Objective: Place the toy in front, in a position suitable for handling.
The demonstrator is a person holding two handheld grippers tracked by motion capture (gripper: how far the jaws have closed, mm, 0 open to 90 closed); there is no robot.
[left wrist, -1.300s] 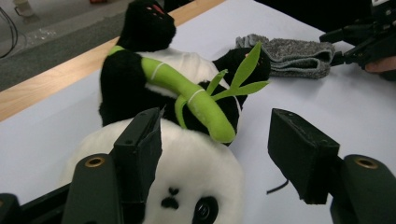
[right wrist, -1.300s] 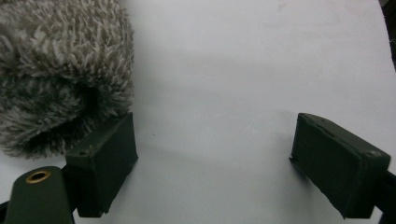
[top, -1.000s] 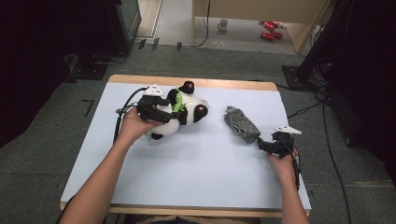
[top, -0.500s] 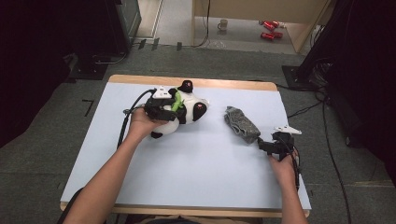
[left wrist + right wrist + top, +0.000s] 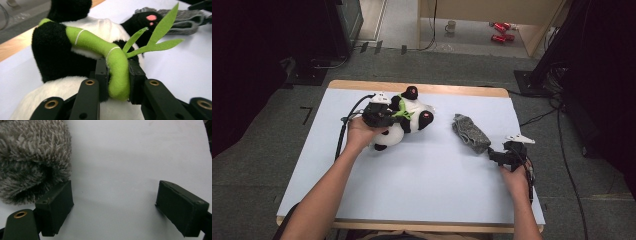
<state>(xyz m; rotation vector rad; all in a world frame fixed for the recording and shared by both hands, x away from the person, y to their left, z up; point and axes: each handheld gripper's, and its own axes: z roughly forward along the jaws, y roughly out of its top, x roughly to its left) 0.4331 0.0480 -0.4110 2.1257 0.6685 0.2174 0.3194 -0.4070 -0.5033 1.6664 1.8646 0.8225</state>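
Left gripper (image 5: 117, 75) jaws just closed, clamping panda's bamboo stalk (image 5: 117, 67) between.

panda toy's (image 5: 75, 50) head cut off, grey fuzzy cloth (image 5: 27, 157) — cropped

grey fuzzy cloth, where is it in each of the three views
High view: the grey fuzzy cloth lies right of centre on the table.
Left gripper view: top right, behind the green bamboo leaves.
Right gripper view: top left, touching one pad of the open right tool.
Shared landmark: the pale blue tabletop.
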